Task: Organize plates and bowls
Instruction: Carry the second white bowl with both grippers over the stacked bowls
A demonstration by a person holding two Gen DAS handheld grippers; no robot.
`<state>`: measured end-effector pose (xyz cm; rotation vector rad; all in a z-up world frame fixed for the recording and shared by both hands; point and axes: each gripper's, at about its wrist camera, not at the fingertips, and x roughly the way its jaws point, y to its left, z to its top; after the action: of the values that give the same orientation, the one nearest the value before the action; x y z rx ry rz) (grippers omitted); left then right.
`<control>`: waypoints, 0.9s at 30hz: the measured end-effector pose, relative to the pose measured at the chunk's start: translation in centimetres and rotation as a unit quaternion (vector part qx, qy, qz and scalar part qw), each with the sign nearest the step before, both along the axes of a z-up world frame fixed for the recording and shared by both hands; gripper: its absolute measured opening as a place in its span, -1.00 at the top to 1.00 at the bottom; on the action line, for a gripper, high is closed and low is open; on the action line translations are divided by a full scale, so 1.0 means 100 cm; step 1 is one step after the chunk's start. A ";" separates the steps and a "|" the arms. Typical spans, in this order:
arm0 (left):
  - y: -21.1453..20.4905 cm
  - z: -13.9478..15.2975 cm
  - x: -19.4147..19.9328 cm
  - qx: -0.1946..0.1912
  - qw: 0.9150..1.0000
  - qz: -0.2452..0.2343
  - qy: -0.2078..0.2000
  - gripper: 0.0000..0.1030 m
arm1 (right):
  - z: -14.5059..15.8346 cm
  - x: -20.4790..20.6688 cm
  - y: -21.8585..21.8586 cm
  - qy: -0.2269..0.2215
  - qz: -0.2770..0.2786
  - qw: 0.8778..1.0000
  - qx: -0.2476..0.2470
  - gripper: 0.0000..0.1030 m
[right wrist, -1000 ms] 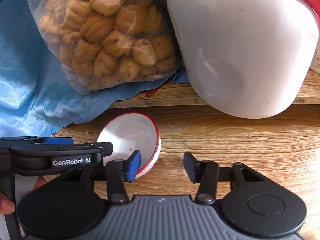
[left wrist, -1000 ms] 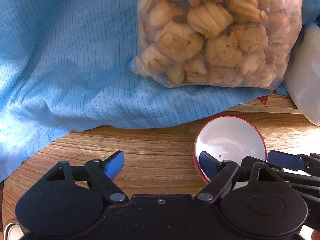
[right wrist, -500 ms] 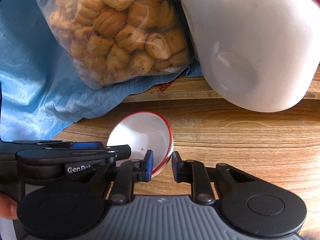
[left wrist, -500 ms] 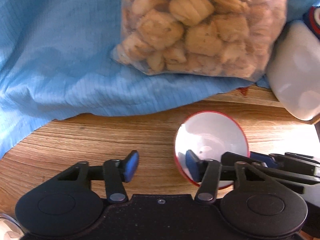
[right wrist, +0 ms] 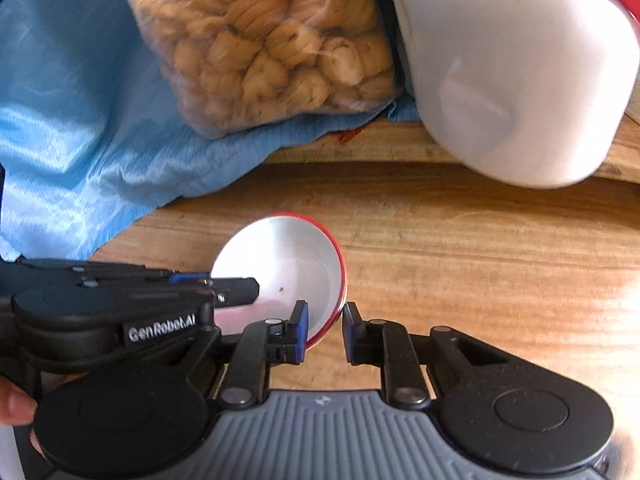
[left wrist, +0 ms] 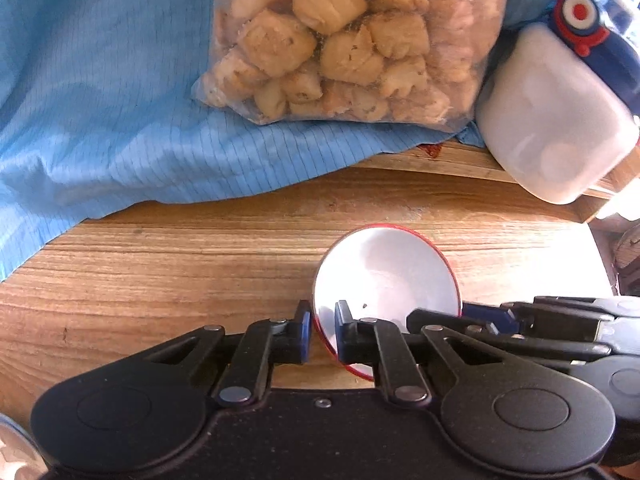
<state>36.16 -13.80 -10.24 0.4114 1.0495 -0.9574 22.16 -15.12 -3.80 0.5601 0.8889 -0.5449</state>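
Item, far left: blue cloth [left wrist: 100, 92], finely striped and rumpled, draped over the back of the wooden desk [left wrist: 180, 264] and hanging onto its surface. Item, upon the cloth: clear bag of biscuits [left wrist: 344, 40], full, its lower edge resting just above the cloth's hem. Item, centre of the desk: small white bowl [left wrist: 388, 276] with a red rim, tilted, held at two points of its rim. Left gripper [left wrist: 320, 330], black with blue pads, has just been closing, and its fingers [left wrist: 304, 328] now pinch the bowl's left rim, one pad outside the wall and one inside. Right gripper [right wrist: 323, 330], grey-bodied, has likewise just closed in; its fingers [right wrist: 301, 332] pinch the opposite rim, the wall between the pads. Seen from the right wrist, the left gripper reaches in from the left side, with a person's fingertip [right wrist: 14, 404] showing at the edge beside it. Item, right: large white container [left wrist: 556, 136], rounded, lying tilted on a raised wooden ledge behind the bowl, well apart from it; a red, white and blue roundel [left wrist: 580, 16] sits at its upper end.
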 end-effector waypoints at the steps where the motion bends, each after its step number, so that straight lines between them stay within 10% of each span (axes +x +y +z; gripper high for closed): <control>1: 0.004 0.002 -0.002 -0.004 1.000 0.001 -0.004 0.76 | 0.000 -0.001 0.005 0.000 0.003 1.000 -0.001 0.62; 27: 0.083 0.051 -0.026 -0.072 0.995 0.047 -0.056 0.76 | 0.049 -0.010 0.078 -0.042 0.072 0.994 -0.077 0.63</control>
<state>33.59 -5.50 -5.12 0.2907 0.8850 -0.9080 21.13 -7.31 1.08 0.3732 0.7930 -0.4522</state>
